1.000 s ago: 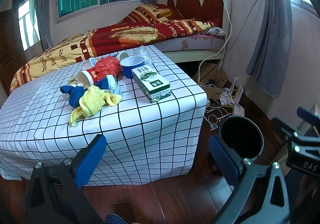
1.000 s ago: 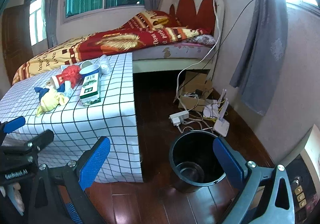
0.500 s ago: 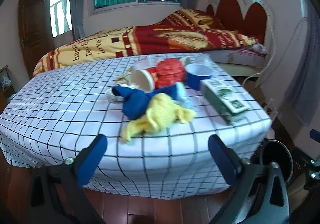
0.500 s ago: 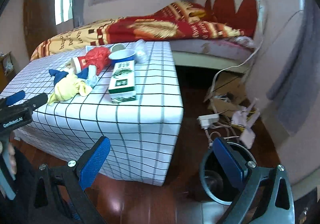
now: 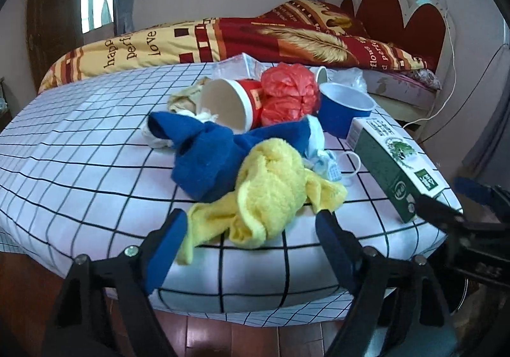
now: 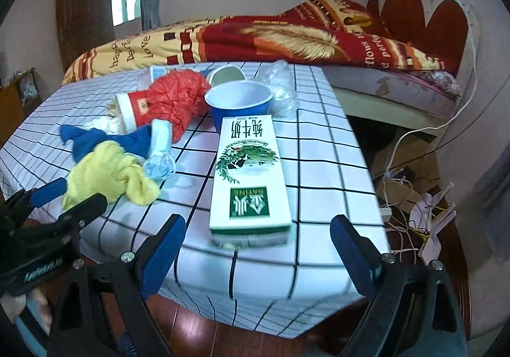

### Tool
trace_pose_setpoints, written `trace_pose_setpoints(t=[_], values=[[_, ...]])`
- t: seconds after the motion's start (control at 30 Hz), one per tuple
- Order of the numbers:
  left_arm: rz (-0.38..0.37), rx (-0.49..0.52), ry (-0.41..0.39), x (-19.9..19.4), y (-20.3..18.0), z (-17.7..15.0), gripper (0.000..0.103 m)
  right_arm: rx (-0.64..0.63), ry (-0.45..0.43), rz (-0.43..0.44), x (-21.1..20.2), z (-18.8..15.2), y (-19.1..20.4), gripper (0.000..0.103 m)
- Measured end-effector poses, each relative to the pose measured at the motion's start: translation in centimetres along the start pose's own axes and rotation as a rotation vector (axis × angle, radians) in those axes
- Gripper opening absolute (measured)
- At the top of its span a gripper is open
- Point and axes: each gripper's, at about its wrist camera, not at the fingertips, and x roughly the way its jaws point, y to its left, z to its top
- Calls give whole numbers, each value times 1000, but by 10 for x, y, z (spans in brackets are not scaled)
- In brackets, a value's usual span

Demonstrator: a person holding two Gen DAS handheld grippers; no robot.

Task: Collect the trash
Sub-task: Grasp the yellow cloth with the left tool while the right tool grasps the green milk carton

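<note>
A pile of trash lies on the checked tablecloth (image 5: 79,146): a yellow cloth (image 5: 271,194), a blue cloth (image 5: 210,150), a tipped red paper cup (image 5: 229,105), a crumpled red bag (image 5: 290,96), a blue bowl (image 5: 344,108) and a green-and-white milk carton (image 5: 395,162). My left gripper (image 5: 251,248) is open, just short of the yellow cloth. My right gripper (image 6: 258,255) is open, just short of the carton (image 6: 248,172) lying flat near the table's front edge. The yellow cloth (image 6: 111,175), blue bowl (image 6: 239,102) and red bag (image 6: 178,99) also show there.
A bed with a red and yellow blanket (image 5: 255,35) stands behind the table. Cables, a power strip and boxes (image 6: 411,194) lie on the wooden floor to the right. A crumpled clear plastic bottle (image 6: 280,89) lies behind the bowl.
Both grippers have swung left from the floor bin and moved close to the table. The trash now fills both views. Both stay open and empty.
</note>
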Motion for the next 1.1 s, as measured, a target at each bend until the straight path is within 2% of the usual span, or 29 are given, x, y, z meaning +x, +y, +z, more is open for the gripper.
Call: trace_pose_setpoints(t=[0.07, 0.17, 0.23, 0.27, 0.33, 0.53, 0.73, 0.9, 1.1], values=[[0, -9, -2, 3, 1, 2, 83, 1, 14, -2, 12, 3, 0, 90], [-1, -22, -1, 7, 3, 4, 73, 20, 37, 13, 24, 5, -4, 75], [-30, -32, 1, 8, 6, 4, 48, 34, 45, 30, 27, 5, -6, 62], [-50, -35, 1, 7, 6, 3, 43, 37, 46, 32, 27, 4, -5, 57], [-45, -21, -13, 1, 2, 2, 38, 39, 40, 43, 24, 2, -6, 57], [-71, -12, -29, -14, -3, -6, 33, 34, 0, 73, 7, -9, -8, 56], [-89, 9, -65, -33, -12, -6, 31, 42, -51, 52, -23, -17, -18, 56], [-129, 35, -91, -50, -27, -5, 31, 92, -89, 7, -56, -30, -43, 56], [-237, 130, -100, -68, -73, -14, 31, 166, -84, -104, -95, -70, -95, 56]])
